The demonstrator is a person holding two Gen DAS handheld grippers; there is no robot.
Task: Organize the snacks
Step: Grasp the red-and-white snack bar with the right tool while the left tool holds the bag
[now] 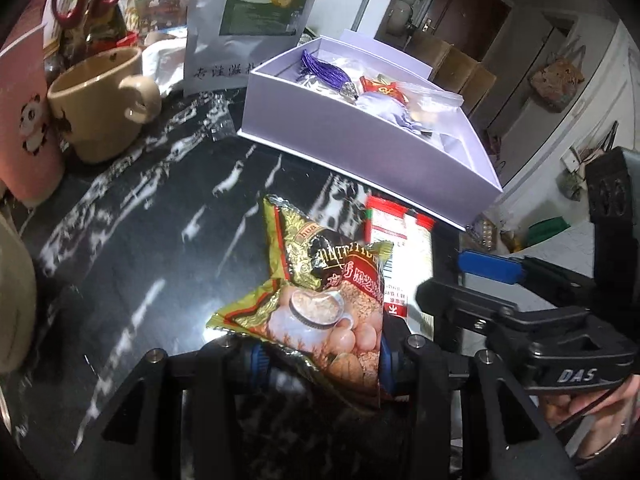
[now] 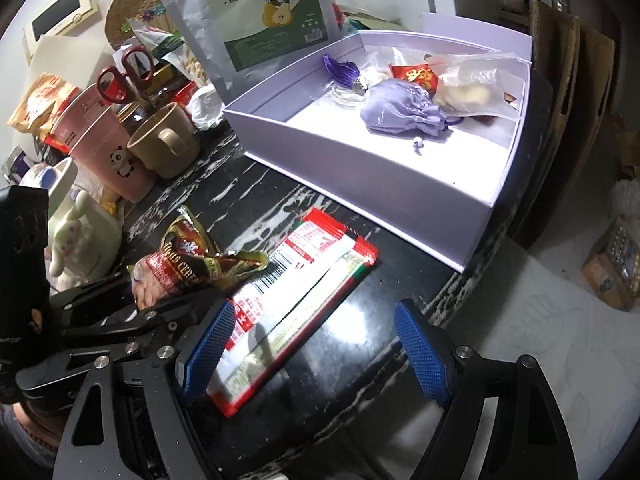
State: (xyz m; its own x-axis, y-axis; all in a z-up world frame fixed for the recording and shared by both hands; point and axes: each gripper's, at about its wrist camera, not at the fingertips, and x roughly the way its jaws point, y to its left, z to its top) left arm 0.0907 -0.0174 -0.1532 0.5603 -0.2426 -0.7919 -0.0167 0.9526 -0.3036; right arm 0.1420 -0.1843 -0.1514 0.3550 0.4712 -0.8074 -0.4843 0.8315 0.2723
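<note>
On the dark marbled worktop (image 2: pixel 360 344), just in front of the open lavender box (image 2: pixel 384 204), the sorting looks only partly done. The box already holds a purple drawstring pouch (image 2: pixel 396 110), a purple tassel (image 2: pixel 340 68), a small red packet (image 2: pixel 416 74) and a clear zip bag (image 2: pixel 468 84), with much of its white floor bare. Two snacks remain outside it. The left gripper (image 1: pixel 320 360) is clamped on the lower end of a gold-and-red cereal drink sachet (image 1: pixel 320 300), which sticks up from its narrow jaws above the worktop, short of the box. The right gripper (image 2: pixel 316 352) stands wide and holds nothing; a long red-and-white snack packet (image 2: pixel 296 304) lies flat on the worktop with its near end between the blue pads (image 2: pixel 212 348), the left pad just beside its edge. Judging by this, the sachet has yet to go into the box and the long packet has yet to be picked up
</note>
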